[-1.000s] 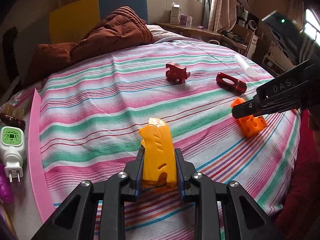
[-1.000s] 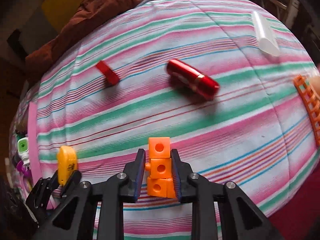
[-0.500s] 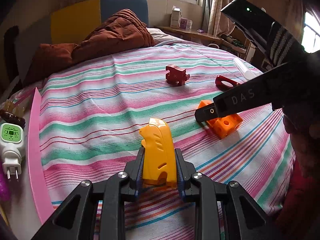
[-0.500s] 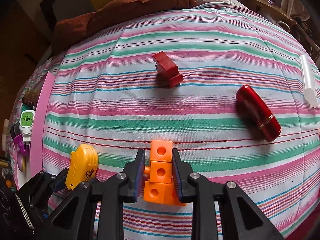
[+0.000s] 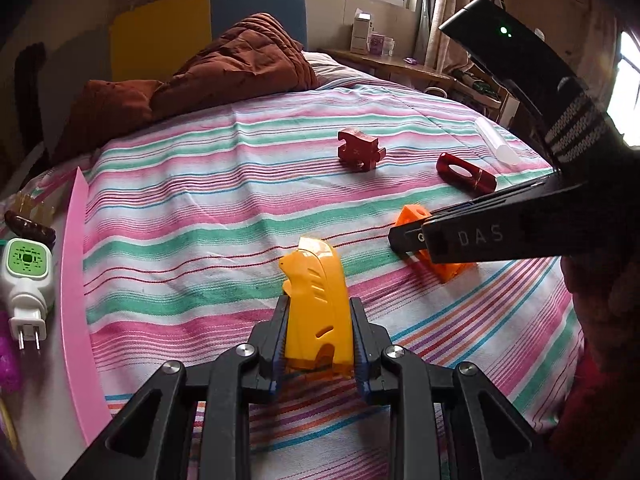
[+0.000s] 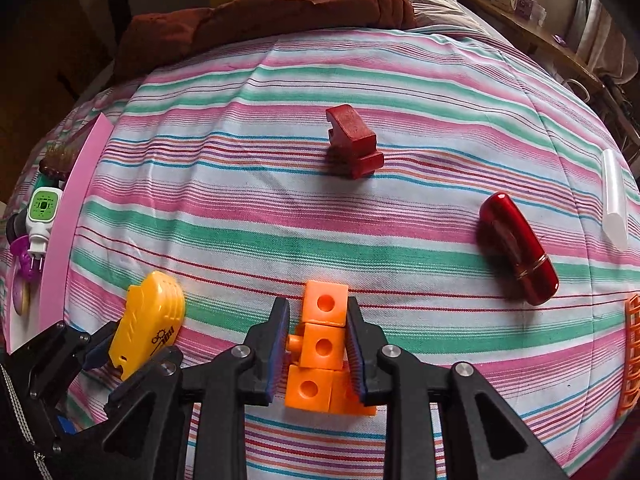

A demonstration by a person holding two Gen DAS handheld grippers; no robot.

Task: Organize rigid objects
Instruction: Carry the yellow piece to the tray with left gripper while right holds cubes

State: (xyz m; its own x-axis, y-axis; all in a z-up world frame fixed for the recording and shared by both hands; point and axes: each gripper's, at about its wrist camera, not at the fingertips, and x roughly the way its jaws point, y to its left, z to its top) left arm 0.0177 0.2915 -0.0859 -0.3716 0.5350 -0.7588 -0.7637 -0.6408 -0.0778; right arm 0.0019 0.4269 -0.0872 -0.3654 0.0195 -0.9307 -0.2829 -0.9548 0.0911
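A yellow plastic toy piece (image 5: pixel 316 300) stands upright between the pads of my left gripper (image 5: pixel 319 304), which is shut on it just above the striped bedsheet (image 5: pixel 208 216). My right gripper (image 6: pixel 318 304) is shut on an orange block of joined cubes (image 6: pixel 322 344). The left wrist view shows that orange block (image 5: pixel 412 216) low on the sheet, right of the yellow piece, with the right gripper (image 5: pixel 404 236) reaching in from the right. In the right wrist view the left gripper (image 6: pixel 132 352) and its yellow piece (image 6: pixel 150 320) sit at the lower left.
A dark red puzzle-shaped block (image 6: pixel 352 140), a glossy red tube (image 6: pixel 516 248) and a clear tube (image 6: pixel 614 200) lie farther out on the sheet. An orange grid piece (image 6: pixel 632 356) shows at the right edge. A pink strip (image 5: pixel 76 280), a white-green plug (image 5: pixel 26 276) and a brown quilt (image 5: pixel 224 68) border the bed.
My right gripper, still shut on the orange block, has moved left toward the yellow piece and rolled. The left gripper and its yellow piece have stayed put.
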